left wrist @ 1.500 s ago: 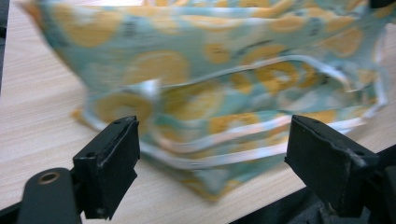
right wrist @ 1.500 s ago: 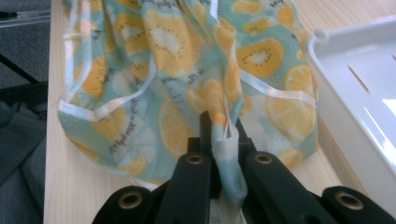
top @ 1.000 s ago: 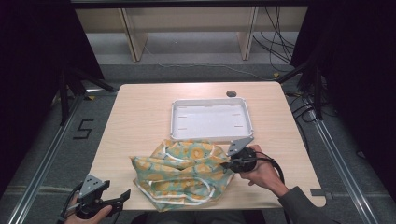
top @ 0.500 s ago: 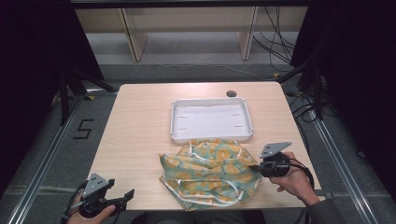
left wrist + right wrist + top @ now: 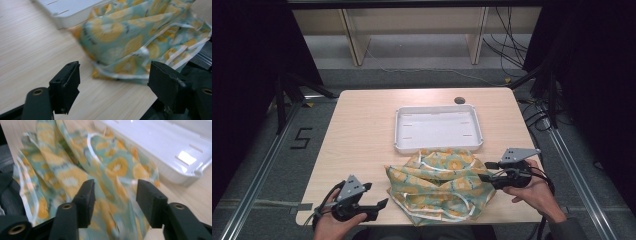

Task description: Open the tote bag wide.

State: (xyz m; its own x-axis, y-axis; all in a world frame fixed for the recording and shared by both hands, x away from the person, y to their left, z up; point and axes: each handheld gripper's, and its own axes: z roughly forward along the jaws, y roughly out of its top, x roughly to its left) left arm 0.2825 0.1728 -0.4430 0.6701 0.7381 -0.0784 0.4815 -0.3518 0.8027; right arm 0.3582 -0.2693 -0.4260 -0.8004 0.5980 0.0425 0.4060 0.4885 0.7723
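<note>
Crumpled teal, lemon-print cloth [image 5: 439,185] lies on the counter [image 5: 362,130] beside the empty white plastic tray [image 5: 438,128], untidied; right gripper [image 5: 486,171], fingers just opening, has let go; left gripper [image 5: 379,199] approaches, fingers spread.

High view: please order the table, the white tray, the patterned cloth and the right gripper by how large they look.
1. table
2. white tray and patterned cloth: they look alike, so no ranking between them
3. right gripper, smallest
</note>
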